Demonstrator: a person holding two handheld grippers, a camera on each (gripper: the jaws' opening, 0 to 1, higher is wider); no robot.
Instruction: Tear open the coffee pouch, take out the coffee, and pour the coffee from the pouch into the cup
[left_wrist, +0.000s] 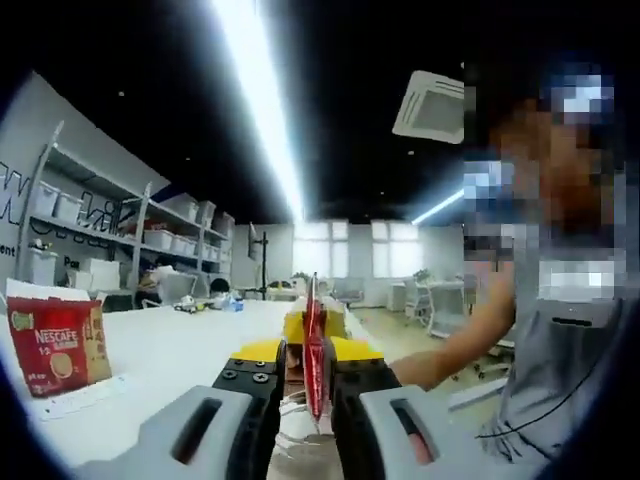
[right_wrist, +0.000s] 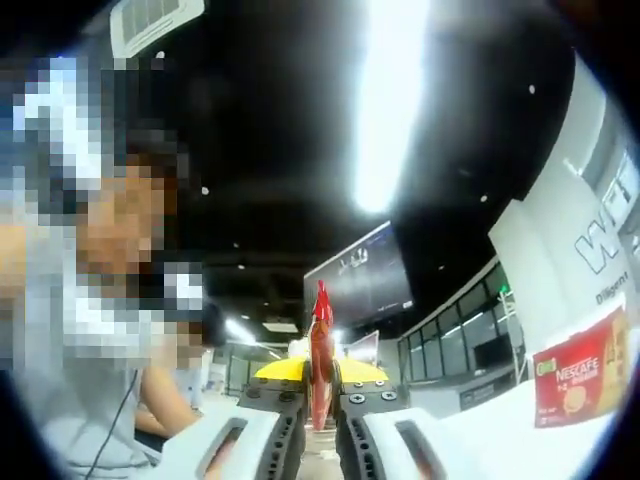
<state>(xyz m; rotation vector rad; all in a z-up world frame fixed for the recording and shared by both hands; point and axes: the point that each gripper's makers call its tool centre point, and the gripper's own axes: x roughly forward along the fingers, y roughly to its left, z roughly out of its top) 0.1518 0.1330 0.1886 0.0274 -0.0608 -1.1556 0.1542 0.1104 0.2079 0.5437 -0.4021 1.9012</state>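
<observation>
White table (left_wrist: 170, 350), red coffee stick (left_wrist: 314, 350) upright, edge-on, pinched between both grippers' fingers

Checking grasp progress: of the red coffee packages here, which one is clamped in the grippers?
The slim red coffee sachet, pinched edge-on by both grippers; the larger red Nescafe box stands untouched on the white table.

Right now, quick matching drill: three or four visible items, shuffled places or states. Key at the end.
Things:
1. red coffee sachet
2. Nescafe box
3. left gripper
4. storage shelves

Matches:
A. stands on the white table
B. along the wall, holding bins
C. shut on the sachet
D. edge-on and upright between both grippers; right gripper also grips it

Pairs: 1-D, 2-A, 3-C, 4-B
</observation>
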